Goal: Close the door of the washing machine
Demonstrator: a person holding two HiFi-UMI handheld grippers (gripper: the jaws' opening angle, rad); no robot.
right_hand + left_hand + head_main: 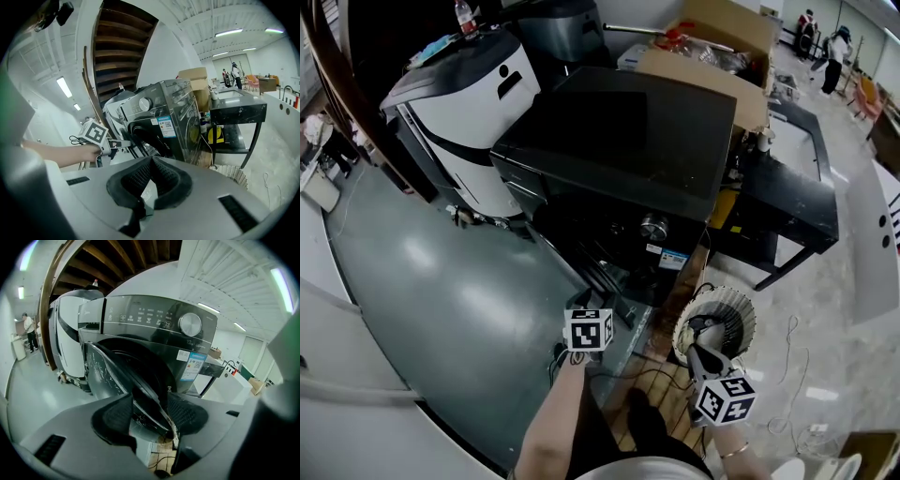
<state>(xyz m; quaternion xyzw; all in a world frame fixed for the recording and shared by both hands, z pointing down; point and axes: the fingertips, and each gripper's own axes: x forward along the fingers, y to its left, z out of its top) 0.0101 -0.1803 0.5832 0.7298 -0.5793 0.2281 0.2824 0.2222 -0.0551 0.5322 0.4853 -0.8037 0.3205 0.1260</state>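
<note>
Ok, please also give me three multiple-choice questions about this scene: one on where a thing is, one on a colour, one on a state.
1. In the head view, where is the basket relative to the machine nearest the grippers?
A. on top of it
B. on the floor, to its right
C. inside it

2. What colour is that machine?
A. black
B. white
C. red

3. How is its door?
A. shut
B. taken off
C. open

Answers:
1 B: the basket stands on the floor beside the machine, near the right gripper.
2 A: its top and front are black; the white machine is the one behind it.
3 C: the door swings out from the front, with its edge between the jaws of the left gripper.
</note>
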